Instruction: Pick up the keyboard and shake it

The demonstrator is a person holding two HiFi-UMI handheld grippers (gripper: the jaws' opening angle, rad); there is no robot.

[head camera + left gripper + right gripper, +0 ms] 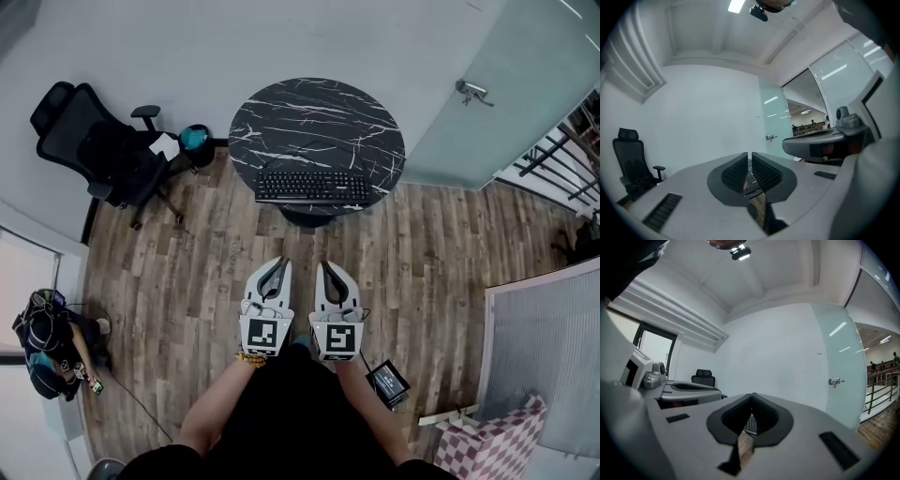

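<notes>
A black keyboard (312, 186) lies along the near edge of a round black marble table (317, 122). Both grippers hover side by side over the wooden floor, well short of the table. My left gripper (280, 262) is shut and holds nothing. My right gripper (325, 266) is also shut and empty. In the left gripper view a sliver of the keyboard (751, 179) shows between the closed jaws, and the right gripper (820, 143) sits at the right. In the right gripper view the keyboard (751, 423) peeks through the same way, with the left gripper (679, 391) at the left.
A black office chair (98, 150) stands at the left by the wall, a teal object (194, 139) beside it. A glass door with a handle (472, 91) is at the upper right. A person (52, 337) sits at the far left. A small screen device (387, 382) hangs by my right arm.
</notes>
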